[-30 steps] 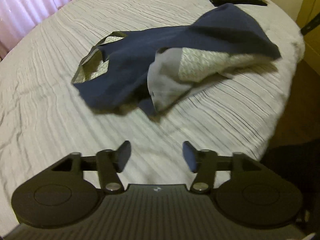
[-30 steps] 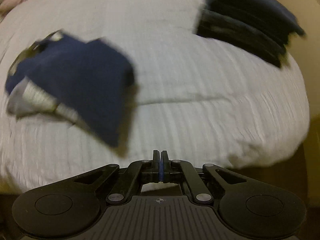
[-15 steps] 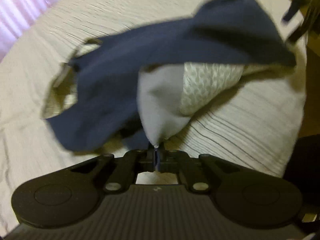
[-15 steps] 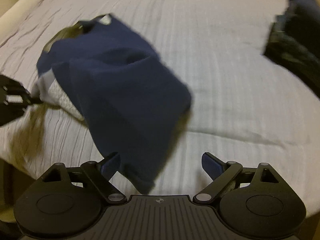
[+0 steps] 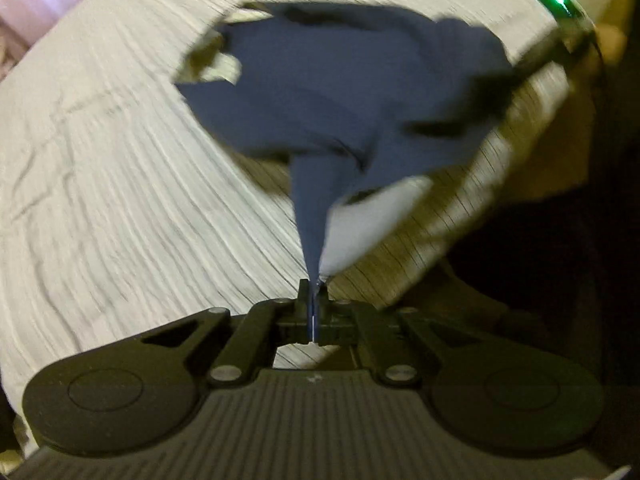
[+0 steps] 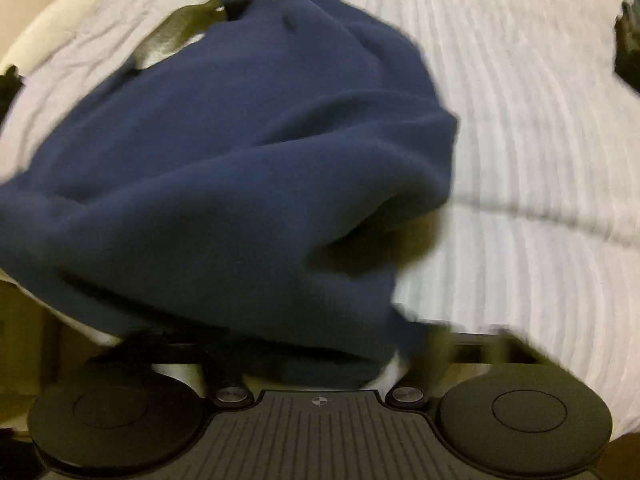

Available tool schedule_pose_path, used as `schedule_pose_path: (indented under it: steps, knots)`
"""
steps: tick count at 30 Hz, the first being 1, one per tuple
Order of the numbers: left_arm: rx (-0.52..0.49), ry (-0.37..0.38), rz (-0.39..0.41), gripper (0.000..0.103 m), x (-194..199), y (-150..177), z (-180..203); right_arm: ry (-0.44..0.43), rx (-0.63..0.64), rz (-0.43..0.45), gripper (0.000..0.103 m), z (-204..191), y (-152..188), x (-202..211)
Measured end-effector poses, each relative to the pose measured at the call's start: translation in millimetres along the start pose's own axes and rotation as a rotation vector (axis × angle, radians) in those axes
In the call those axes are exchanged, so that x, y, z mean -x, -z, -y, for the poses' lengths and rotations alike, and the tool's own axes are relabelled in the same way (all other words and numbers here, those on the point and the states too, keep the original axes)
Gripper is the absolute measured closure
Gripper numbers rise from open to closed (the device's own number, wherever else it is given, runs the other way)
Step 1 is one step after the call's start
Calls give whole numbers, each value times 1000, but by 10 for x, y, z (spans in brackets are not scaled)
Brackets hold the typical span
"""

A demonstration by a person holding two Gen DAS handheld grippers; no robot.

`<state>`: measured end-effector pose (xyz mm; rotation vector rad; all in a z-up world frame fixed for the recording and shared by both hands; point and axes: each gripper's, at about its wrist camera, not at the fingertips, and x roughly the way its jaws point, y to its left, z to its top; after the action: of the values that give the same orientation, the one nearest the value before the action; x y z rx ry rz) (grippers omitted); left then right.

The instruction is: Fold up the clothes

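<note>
Left wrist view — left gripper [image 5: 313,289] clamped on navy garment [image 5: 340,92].

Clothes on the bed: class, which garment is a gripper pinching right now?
The navy garment: the left gripper is shut on its corner. The dark folded pile lies untouched at the bed's far edge.

Navy garment [image 6: 240,168] bunched over closing right claw [image 6: 320,344], on bedspread [image 6: 520,120].

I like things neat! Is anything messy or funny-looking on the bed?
Yes. The navy garment is bunched and twisted, not flat, on the bedspread. The left gripper pinches one corner into a stretched point, showing its pale inside; the right gripper is closing around another part.
</note>
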<state>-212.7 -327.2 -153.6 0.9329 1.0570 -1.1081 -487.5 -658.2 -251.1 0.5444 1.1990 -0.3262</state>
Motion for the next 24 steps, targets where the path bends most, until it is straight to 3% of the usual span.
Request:
schedule_pose_path:
  steps: [2, 8, 11, 13, 16, 17, 18, 19, 20, 24]
  knots:
    - [11, 31, -10, 103, -95, 90, 65, 0, -21, -22, 98, 8, 52, 78]
    - [35, 65, -29, 103, -191, 223, -15, 67, -21, -121, 99, 20, 182, 414]
    - [47, 74, -31, 97, -176, 282, -115, 113, -29, -144, 98, 17, 157, 582]
    - [57, 59, -3, 85, -119, 271, -232, 155, -34, -151, 98, -8, 97, 668]
    - [71, 22, 46, 80, -77, 155, -420, 199, -28, -138, 97, -79, 22, 775]
    - [79, 13, 64, 78, -88, 72, -486, 216, -12, -137, 76, -103, -26, 798]
    - [84, 4, 81, 74, -100, -29, -541, 242, 6, -127, 39, -127, -79, 829]
    - [88, -4, 97, 72, -113, -151, -583, 259, 33, -107, 24, -156, -141, 875]
    - [90, -14, 114, 71, -131, -278, -622, 258, 61, -81, 18, -187, -205, 927]
    - [116, -48, 185, 65, -270, -871, -769, 205, 115, -19, 18, -161, -527, 1039]
